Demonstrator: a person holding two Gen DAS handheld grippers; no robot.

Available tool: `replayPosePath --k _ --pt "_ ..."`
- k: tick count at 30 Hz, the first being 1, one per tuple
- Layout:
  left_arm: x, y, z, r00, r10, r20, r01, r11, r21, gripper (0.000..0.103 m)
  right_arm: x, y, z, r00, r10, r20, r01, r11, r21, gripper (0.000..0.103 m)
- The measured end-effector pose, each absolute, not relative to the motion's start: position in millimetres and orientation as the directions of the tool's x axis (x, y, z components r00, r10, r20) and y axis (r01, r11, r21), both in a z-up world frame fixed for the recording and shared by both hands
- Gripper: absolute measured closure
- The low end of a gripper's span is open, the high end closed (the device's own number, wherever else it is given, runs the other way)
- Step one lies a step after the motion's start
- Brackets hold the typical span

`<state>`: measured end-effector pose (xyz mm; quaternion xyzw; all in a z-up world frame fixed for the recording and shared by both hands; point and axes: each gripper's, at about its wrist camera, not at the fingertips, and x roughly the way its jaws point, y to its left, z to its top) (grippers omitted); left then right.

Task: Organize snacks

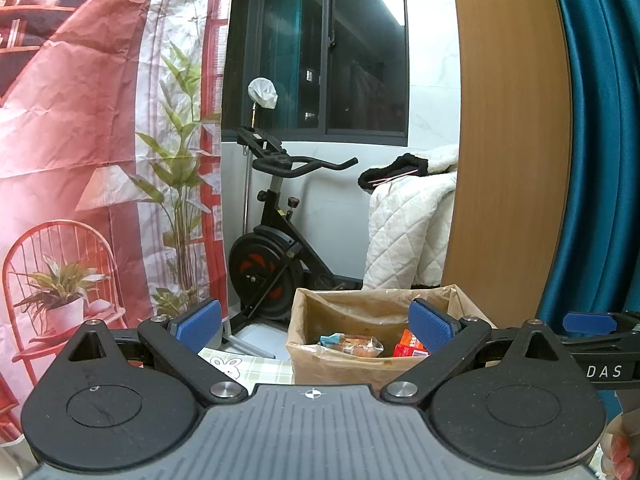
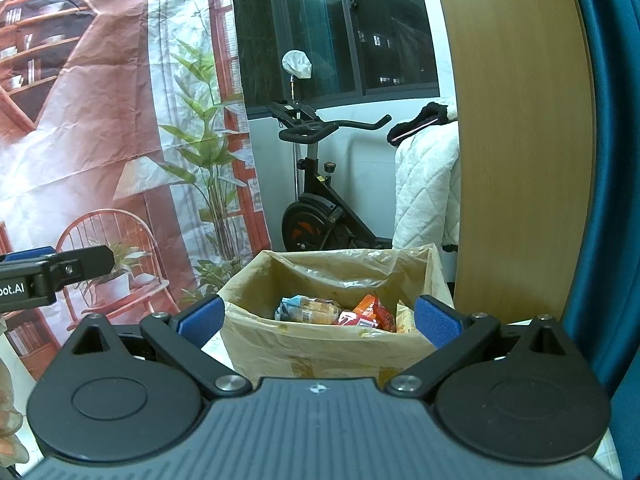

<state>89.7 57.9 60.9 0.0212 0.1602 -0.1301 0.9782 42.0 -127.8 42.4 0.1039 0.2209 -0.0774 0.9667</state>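
Left gripper: spread wide, nothing between the blue pads. Right gripper: likewise spread, nothing held. Just beyond both: cardboard box lined with plastic, on a patterned tablecloth; snack packets piled inside. Farther back: exercise bike, white quilt, dark window, printed backdrop.

L gripper & R gripper: fingers wide apart, nothing held.
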Motion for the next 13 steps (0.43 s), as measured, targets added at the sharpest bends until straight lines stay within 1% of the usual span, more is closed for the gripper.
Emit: replayPosePath --k 13 --pt "89.5 57.3 60.7 0.913 -0.248 -0.324 0.257 0.966 -0.014 0.002 41.0 -129.1 42.2 0.888 -0.106 -0.447 0.199 0.966 0.167 0.0"
